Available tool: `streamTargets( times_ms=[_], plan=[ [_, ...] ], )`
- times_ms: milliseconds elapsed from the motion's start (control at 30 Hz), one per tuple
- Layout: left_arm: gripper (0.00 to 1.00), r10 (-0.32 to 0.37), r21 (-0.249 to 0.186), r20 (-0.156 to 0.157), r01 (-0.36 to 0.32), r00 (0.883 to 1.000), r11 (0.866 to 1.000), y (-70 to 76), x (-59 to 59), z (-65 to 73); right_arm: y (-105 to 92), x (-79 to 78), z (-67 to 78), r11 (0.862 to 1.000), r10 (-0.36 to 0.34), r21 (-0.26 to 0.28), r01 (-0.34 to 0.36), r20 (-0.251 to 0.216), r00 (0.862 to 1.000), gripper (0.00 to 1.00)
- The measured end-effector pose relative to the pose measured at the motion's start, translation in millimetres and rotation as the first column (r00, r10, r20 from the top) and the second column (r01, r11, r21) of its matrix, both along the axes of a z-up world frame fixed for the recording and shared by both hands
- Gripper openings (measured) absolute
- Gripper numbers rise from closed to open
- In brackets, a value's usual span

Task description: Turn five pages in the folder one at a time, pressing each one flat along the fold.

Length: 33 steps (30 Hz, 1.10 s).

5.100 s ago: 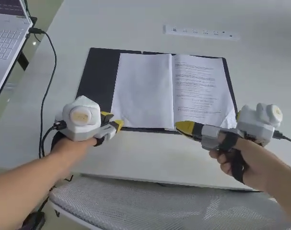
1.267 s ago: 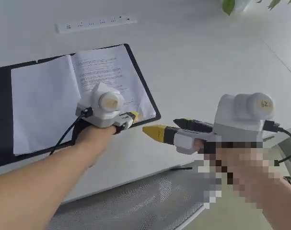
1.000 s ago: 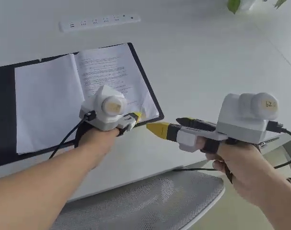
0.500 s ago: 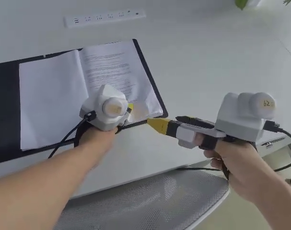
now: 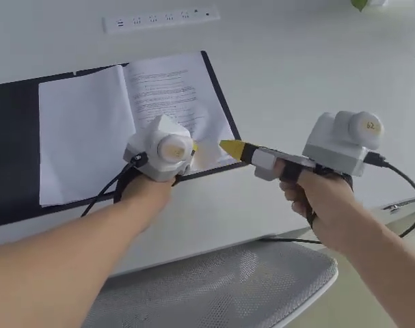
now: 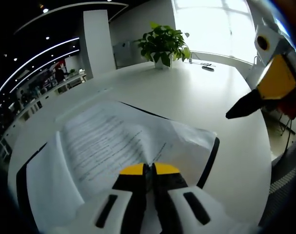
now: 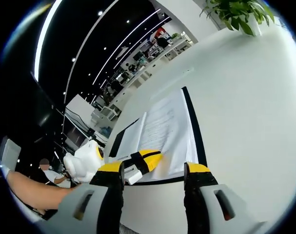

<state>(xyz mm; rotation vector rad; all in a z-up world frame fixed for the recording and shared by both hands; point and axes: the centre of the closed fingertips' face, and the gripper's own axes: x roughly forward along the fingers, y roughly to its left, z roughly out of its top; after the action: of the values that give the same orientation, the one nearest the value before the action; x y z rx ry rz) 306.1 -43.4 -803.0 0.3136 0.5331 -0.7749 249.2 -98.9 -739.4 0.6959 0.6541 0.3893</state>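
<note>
1. The folder (image 5: pixel 2 157) lies open across the upper left of the head view. Its fold (image 5: pixel 127 96) runs from the frame top down toward centre, and the printed page (image 5: pixel 169 89) lies on the frame-right side of it.
2. At frame centre the left gripper (image 5: pixel 191 146) sits right over that page's near corner (image 5: pixel 221 156). In the left gripper view its jaws are pressed together with the tips down at the paper. Whether a sheet is caught between them, I cannot tell.
3. The right gripper (image 5: pixel 232 147) hangs just beside the same corner, off the folder's frame-right edge, and points frame-left at it. In its own view the jaws stand spread wide with nothing between them.
4. Here's the relation that counts: the corner lies between the two tools. It is under the left gripper's tips, near the right gripper but apart from it. In the left gripper view the corner looks a little curled up.
5. My read is that the page has to swing frame-left across the fold, so the fold is the long axis to mind. The left gripper is nearer for the lift. The fold lies up and frame-left of both tools, so pressing flat calls for a reach inward.
</note>
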Motion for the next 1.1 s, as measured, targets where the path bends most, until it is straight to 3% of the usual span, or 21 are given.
streamTargets(
  times_ms=[67,100,167,333,600,733,767,1100],
  plan=[
    [0.03,0.001,-0.001,-0.002,-0.001,1.000,1.000,-0.5,-0.1,-0.3,-1.2,4.6,-10.1,0.999,-0.024,0.035,0.026,-0.052,0.998,0.39],
    [0.03,0.003,-0.004,-0.006,-0.003,1.000,1.000,-0.5,-0.6,-0.2,-2.1,8.9,-13.9,0.999,-0.026,0.041,0.028,-0.046,0.999,0.37],
    [0.03,0.007,-0.005,-0.008,-0.007,1.000,1.000,-0.8,-1.0,0.1,-3.6,11.1,-24.2,0.998,-0.037,0.045,0.041,-0.086,0.996,0.35],
    [0.03,0.009,-0.008,-0.012,-0.009,1.000,1.000,-1.0,1.5,-1.9,-5.0,13.8,-36.5,0.995,-0.048,0.076,0.059,-0.132,0.990,0.31],
    [0.03,0.016,-0.017,-0.020,-0.016,1.000,1.000,-1.6,2.9,-4.5,-2.2,13.6,-50.7,0.990,-0.052,0.118,0.076,-0.199,0.979,0.16],
    [0.03,0.016,-0.018,-0.021,-0.017,1.000,1.000,-1.9,3.5,-4.8,-3.3,12.4,-52.6,0.992,-0.054,0.100,0.076,-0.208,0.977,0.02],
    [0.03,0.018,-0.020,-0.023,-0.018,1.000,1.000,-1.9,3.6,-5.0,-1.2,13.2,-49.0,0.989,-0.050,0.125,0.076,-0.197,0.979,0.00],
    [0.03,0.026,-0.038,-0.038,-0.028,0.999,0.999,-2.1,3.2,-4.3,-2.4,13.6,-42.9,0.986,-0.075,0.133,0.103,-0.202,0.976,0.00]
  ],
)
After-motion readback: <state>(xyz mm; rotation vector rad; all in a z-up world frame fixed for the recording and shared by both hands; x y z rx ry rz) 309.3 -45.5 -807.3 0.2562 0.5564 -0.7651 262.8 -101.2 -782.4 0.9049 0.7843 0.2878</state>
